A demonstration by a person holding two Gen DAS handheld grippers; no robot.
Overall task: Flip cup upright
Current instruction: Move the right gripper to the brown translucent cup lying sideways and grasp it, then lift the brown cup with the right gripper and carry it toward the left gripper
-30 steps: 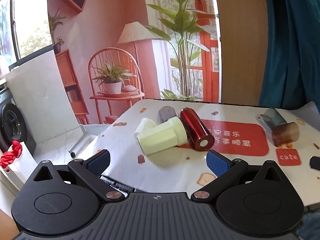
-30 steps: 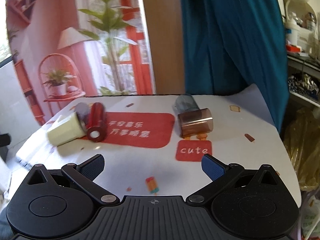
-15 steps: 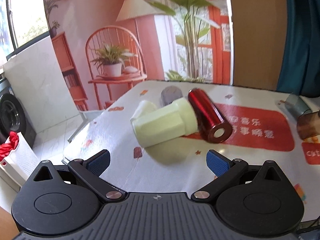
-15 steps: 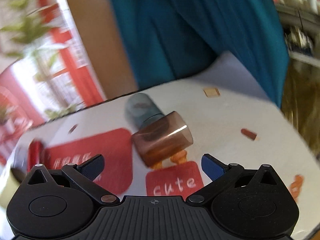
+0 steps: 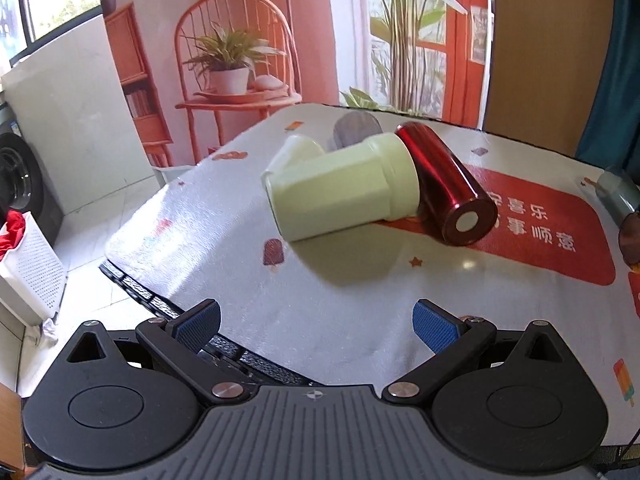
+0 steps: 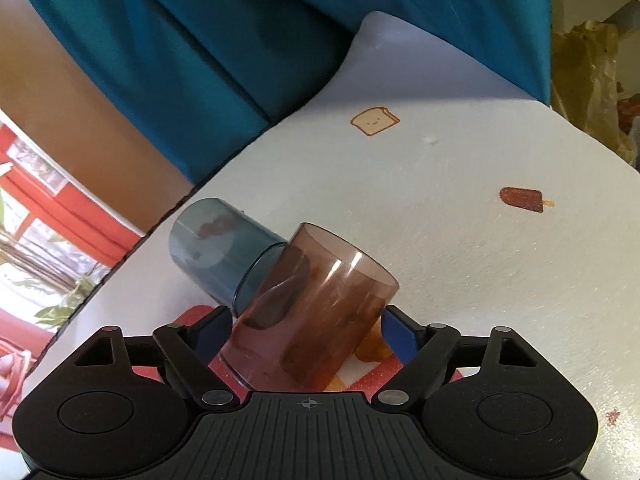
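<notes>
Tablecloth [image 5: 360, 320]: white, printed with ice lollies and a red panel, covering the table; all cups are lying on their sides on it.
Pale green cup [image 5: 344, 196]: lying mid-cloth, its side touching the red metallic cup [image 5: 444, 188]; a cream cup [image 5: 296, 152] and a grey cup [image 5: 356, 130] are lying just behind.
Left gripper [image 5: 316, 320]: hovering near the cloth edge, fingers spread wide, gripping nothing, well short of the green cup.
Brown translucent cup [image 6: 312, 308]: lying tilted, touching the blue-grey translucent cup [image 6: 220, 248] behind it.
Right gripper [image 6: 306, 330]: fingers standing open on either side of the brown cup; whether the blue pads [image 6: 396, 334] are touching its wall cannot be told.
</notes>
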